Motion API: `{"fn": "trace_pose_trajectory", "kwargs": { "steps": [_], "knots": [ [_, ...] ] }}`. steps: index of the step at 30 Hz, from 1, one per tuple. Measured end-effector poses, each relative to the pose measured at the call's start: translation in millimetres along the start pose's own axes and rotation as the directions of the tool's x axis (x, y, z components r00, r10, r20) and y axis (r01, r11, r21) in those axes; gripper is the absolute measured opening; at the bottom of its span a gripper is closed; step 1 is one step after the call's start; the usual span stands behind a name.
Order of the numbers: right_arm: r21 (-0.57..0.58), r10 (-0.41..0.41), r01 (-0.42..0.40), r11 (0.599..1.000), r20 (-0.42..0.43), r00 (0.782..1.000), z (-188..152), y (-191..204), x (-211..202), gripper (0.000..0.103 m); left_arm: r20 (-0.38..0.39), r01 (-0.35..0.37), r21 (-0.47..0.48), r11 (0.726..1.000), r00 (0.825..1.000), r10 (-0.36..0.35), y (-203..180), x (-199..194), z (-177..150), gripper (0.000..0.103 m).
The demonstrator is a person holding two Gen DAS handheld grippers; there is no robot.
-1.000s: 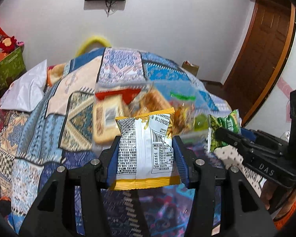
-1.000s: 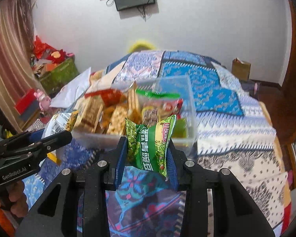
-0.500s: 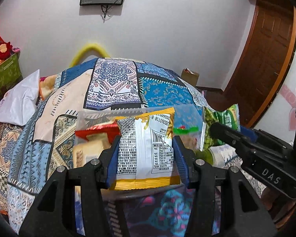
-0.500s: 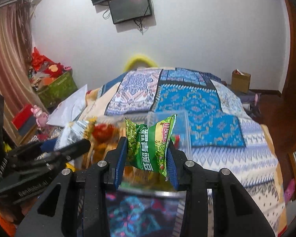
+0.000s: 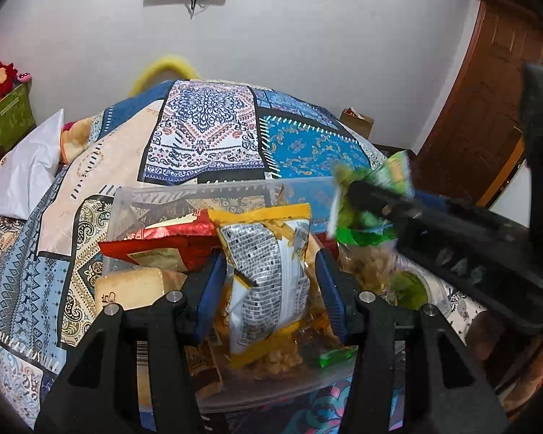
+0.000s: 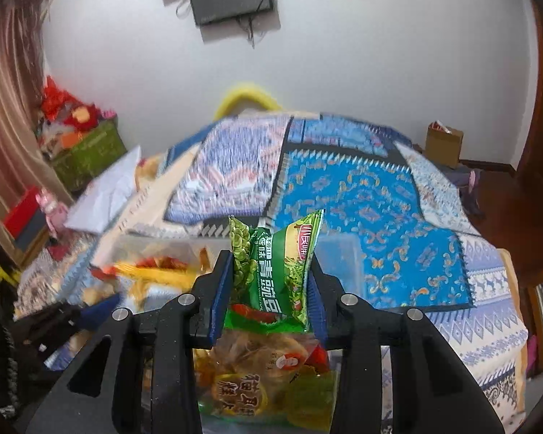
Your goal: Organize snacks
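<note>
A clear plastic bin (image 5: 152,199) full of snack packets sits on the patchwork bedspread. My left gripper (image 5: 268,271) is over the bin. Its jaws stand wider than the yellow and white snack packet (image 5: 268,275) between them, and the packet tilts down among the snacks. My right gripper (image 6: 269,282) is shut on a green pea snack packet (image 6: 275,264) and holds it above the bin's right side (image 6: 344,253). It also shows blurred in the left wrist view (image 5: 373,195).
The bin holds a red packet (image 5: 163,242), a pale bread pack (image 5: 134,285) and several others. A white pillow (image 5: 29,166) lies at the left. A green box (image 6: 87,155) and a cardboard box (image 6: 443,144) stand beside the bed. A wooden door (image 5: 488,108) is at the right.
Both grippers have moved forward and down over the bin. The left jaws have opened and the yellow packet has slipped and tilted. The right one still grips the green packet.
</note>
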State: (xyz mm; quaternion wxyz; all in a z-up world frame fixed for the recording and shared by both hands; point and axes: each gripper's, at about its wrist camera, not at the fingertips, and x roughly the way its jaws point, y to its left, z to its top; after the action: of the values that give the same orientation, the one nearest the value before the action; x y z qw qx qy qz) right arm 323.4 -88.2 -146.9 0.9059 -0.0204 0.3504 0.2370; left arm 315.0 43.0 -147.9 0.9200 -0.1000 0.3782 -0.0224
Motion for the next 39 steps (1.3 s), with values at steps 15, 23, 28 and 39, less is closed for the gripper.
{"fn": "trace_pose_trajectory", "kwargs": {
  "steps": [15, 23, 28, 39],
  "knots": [
    [-0.004, 0.035, -0.035, 0.999, 0.069, 0.997, -1, 2, -72, 0.05, 0.086, 0.029, 0.002, 1.0, 0.996, -0.029, -3, -70, -1, 0.052],
    [-0.051, 0.062, -0.053, 0.997, 0.216, 0.975, -8, 22, -159, 0.05, 0.25, 0.004, 0.053, 0.999, 0.968, -0.017, -15, -165, 3, 0.052],
    [-0.064, 0.085, -0.068, 0.996, 0.3, 0.95, -15, 32, -205, 0.052, 0.367, -0.037, 0.078, 0.996, 0.93, 0.006, -24, -225, -7, 0.061],
    [-0.063, 0.05, -0.025, 0.998, 0.429, 0.902, -36, 45, -249, 0.098, 0.499, -0.097, 0.093, 0.991, 0.865, 0.038, -30, -290, -34, 0.096]
  ]
}}
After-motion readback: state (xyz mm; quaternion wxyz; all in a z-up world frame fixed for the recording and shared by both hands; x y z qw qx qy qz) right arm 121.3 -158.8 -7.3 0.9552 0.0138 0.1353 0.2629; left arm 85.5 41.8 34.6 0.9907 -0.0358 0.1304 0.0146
